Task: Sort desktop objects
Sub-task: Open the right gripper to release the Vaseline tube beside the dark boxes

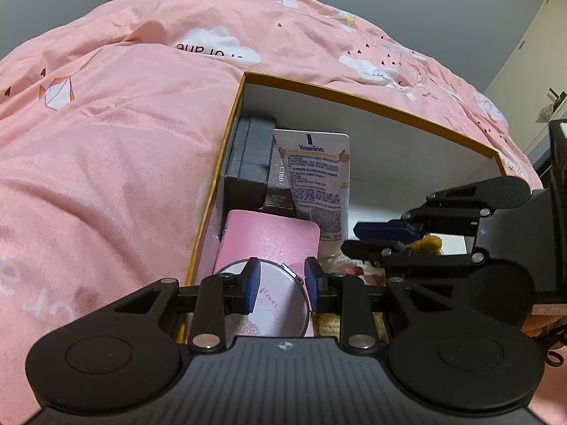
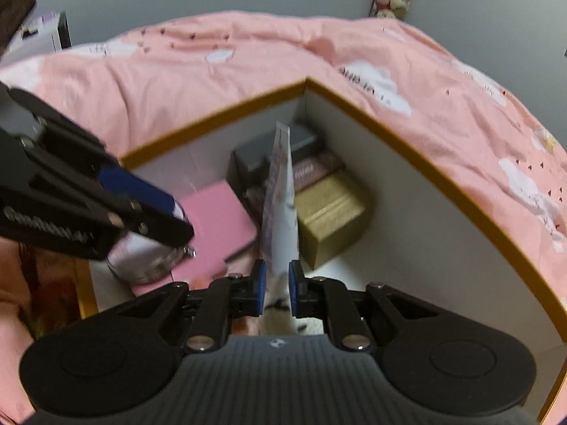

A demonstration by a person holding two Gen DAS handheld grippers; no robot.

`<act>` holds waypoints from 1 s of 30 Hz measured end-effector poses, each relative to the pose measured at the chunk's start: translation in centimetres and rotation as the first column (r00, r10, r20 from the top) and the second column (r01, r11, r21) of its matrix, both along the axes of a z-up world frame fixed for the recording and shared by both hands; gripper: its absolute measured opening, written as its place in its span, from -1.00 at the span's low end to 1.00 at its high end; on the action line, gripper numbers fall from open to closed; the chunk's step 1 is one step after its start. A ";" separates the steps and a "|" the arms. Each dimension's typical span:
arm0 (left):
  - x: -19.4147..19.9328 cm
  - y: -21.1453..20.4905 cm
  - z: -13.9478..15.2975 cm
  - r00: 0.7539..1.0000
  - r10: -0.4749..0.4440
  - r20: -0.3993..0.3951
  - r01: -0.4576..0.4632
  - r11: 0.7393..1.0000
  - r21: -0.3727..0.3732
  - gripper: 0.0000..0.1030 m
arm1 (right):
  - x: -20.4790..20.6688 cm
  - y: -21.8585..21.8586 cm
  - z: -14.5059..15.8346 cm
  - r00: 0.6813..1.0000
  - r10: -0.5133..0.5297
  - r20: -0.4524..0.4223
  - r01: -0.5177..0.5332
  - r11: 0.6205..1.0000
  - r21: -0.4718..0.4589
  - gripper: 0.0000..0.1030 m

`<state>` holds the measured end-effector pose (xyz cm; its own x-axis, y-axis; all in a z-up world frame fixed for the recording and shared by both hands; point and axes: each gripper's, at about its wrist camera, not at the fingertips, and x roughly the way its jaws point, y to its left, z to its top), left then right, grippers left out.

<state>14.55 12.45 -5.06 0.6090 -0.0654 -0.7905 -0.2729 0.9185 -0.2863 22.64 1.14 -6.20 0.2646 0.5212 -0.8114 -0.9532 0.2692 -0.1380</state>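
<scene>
A pink quilt printed with white clouds fills the scene from nine to two o'clock in both wrist views. On it sits an open box with a mustard rim and white inner walls, its far corner at twelve o'clock in the right wrist view.

Inside the box, in the left wrist view, a dark grey case stands against the wall at eleven o'clock. Just beside it, at twelve o'clock, a white Vaseline tube stands up. A pink notebook lies flat below them. In the right wrist view a gold box sits at one o'clock on the box floor.

The left gripper is pitched steeply down into the box. Its blue pads are closed partway on the edges of a round mirror with a pink flowered face, which lies over the notebook's near end.

The right gripper also points steeply down. Its jaws are pinched nearly together on the bottom end of the Vaseline tube, which rises edge-on toward twelve o'clock. In the left wrist view this gripper reaches in from three o'clock above a yellow fuzzy item, too hidden to identify.
</scene>
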 end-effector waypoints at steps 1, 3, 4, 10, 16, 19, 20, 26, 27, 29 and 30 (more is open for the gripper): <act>0.0 0.0 0.0 1.000 0.001 0.000 -0.001 1.000 0.000 -0.41 | 0.0 0.1 -0.2 1.000 -0.001 0.000 0.001 1.000 -0.020 -0.75; 0.0 0.0 0.0 1.000 0.001 0.000 -0.001 1.000 0.000 -0.41 | 0.0 0.4 -0.5 1.000 0.001 0.010 0.000 0.999 -0.034 -0.75; 0.0 0.1 0.0 1.000 0.001 0.000 -0.001 1.000 -0.001 -0.41 | 0.0 0.6 -0.6 1.000 0.000 0.015 0.001 0.999 -0.035 -0.75; 0.0 0.2 -0.1 1.000 0.005 -0.002 -0.005 1.000 -0.008 -0.41 | 0.5 1.7 -1.4 0.999 -0.037 0.037 0.039 0.998 -0.056 -0.79; 0.0 0.1 0.0 1.000 0.008 0.003 -0.008 1.000 -0.007 -0.41 | 1.2 1.9 -1.8 0.998 -0.068 0.002 0.068 0.995 -0.067 -0.78; 0.0 -0.1 0.0 1.000 0.005 0.012 -0.005 1.000 -0.002 -0.41 | 1.0 1.5 -1.1 0.996 -0.087 -0.013 0.087 0.995 -0.058 -0.78; 0.0 -0.2 0.1 1.000 0.003 0.016 -0.003 1.000 0.000 -0.41 | 0.8 1.3 -0.8 0.995 -0.100 -0.016 0.099 0.994 -0.056 -0.78; -0.4 -1.6 0.8 0.999 -0.025 0.043 0.023 0.999 0.040 -0.41 | -0.9 -0.7 1.3 0.987 -0.158 -0.031 0.158 0.987 0.004 -0.76; -0.4 -1.9 0.9 0.998 -0.029 0.047 0.027 0.999 0.043 -0.41 | -1.2 -1.2 1.7 0.984 -0.175 -0.030 0.176 0.984 0.023 -0.75; -0.6 -2.2 1.2 0.998 -0.037 0.053 0.035 0.998 0.044 -0.42 | -1.8 -2.2 2.6 0.976 -0.215 -0.024 0.216 0.974 0.069 -0.72; -0.7 -2.4 1.3 0.998 -0.041 0.056 0.038 0.998 0.046 -0.42 | -2.3 -2.7 3.0 0.972 -0.233 -0.020 0.234 0.968 0.094 -0.63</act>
